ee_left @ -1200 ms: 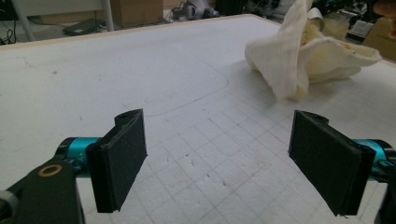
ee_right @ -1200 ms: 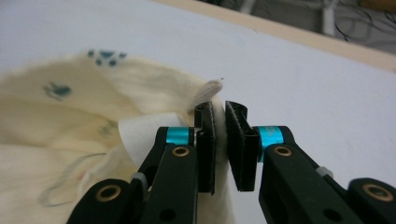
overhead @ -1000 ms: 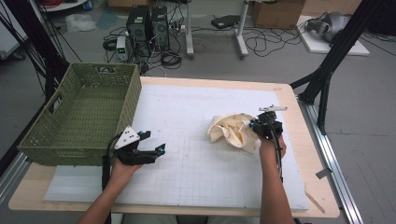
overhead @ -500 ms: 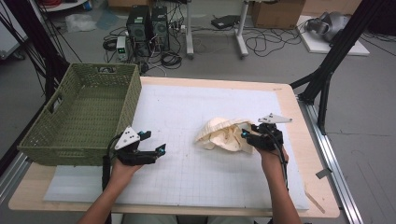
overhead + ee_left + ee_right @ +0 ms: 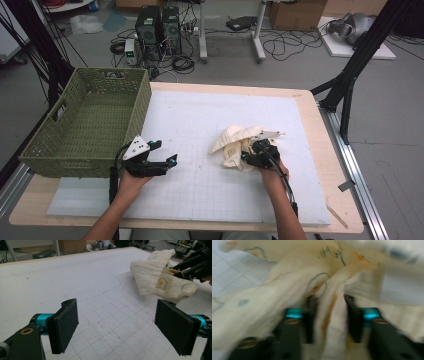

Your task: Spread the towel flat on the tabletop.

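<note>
A fold of the cream cloth (image 5: pixel 329 322) is pinched by the right gripper (image 5: pixel 251 153), whose jaws have just been closing on it, near the middle of the white mat (image 5: pixel 200 120). The left gripper (image 5: pixel 161 153) is held spread and empty just beside the green basket (image 5: pixel 55 150). Gathering is judged in hand; next, lifting and carrying towards the basket is called for.

Basket (image 5: pixel 87 125) at the desk's (image 5: pixel 310 115) left edge; cloth (image 5: pixel 235 145) on the mat (image 5: pixel 200 115), right of centre; left tongs (image 5: pixel 167 161) between them, nearer the front.
</note>
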Available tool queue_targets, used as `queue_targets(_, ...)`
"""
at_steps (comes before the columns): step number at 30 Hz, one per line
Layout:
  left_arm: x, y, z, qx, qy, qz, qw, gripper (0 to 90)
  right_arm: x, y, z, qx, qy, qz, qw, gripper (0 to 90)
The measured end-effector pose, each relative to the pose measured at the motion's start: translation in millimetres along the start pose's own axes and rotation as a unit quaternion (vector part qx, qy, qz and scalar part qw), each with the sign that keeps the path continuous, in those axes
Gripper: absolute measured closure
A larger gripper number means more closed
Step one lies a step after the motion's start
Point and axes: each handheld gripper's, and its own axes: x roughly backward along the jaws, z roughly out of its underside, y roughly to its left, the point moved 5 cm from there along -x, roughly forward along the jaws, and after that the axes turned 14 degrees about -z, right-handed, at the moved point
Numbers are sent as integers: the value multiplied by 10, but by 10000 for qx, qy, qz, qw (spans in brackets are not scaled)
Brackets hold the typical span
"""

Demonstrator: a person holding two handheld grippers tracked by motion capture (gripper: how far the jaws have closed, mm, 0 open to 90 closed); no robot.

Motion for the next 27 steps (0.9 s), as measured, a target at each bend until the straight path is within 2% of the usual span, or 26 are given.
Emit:
queue_targets(1, 0, 6, 0, 3, -1, -9, 10000, 195, 5, 21, 10, 39, -80, -74, 9999, 746)
queue_targets(3, 0, 12, -1, 17, -1, -18, 10000, 195, 19, 55, 34, -78, -163, -376, 9991, 803)
queue_targets(5, -2, 6, -2, 14, -6, -14, 10000, 195, 38, 120, 48, -59, -151, -636, 9978, 819)
queue_targets(7, -1, -3, -3, -8, 2, 3, 10000, 196, 37, 230, 71, 92, -109, -856, 9962, 820)
queue_targets(11, 0, -10, -4, -36, 4, 15, 10000, 201, 48, 517, 142, 349, -69, -1444, 9889, 819)
queue_targets(12, -1, -13, -3, -37, 9, 30, 10000, 207, 56, 559, 158, 370, -84, -1500, 9880, 818)
queue_targets(14, -7, -32, 0, -75, 22, 92, 9999, 223, 86, 661, 210, 426, -116, -1752, 9835, 816)
queue_targets(16, -19, -78, 6, -120, 63, 229, 9996, 244, 131, 732, 274, 470, -139, -1803, 9824, 794)
queue_targets(19, -50, -189, 19, -307, 141, 463, 9984, 265, 184, 731, 317, 426, -315, -1741, 9833, 708)
queue_targets(21, -76, -273, 23, -426, 164, 608, 9971, 281, 231, 709, 320, 323, -511, -1623, 9849, 630)
queue_targets(23, -116, -345, 23, -563, 214, 672, 9959, 289, 281, 689, 317, 336, -618, -1456, 9868, 562)
queue_targets(25, -155, -400, 22, -648, 247, 685, 9952, 307, 323, 670, 308, 410, -664, -1242, 9892, 527)
queue_targets(27, -196, -449, 11, -801, 346, 729, 9935, 317, 370, 656, 294, 499, -738, -1061, 9904, 514)
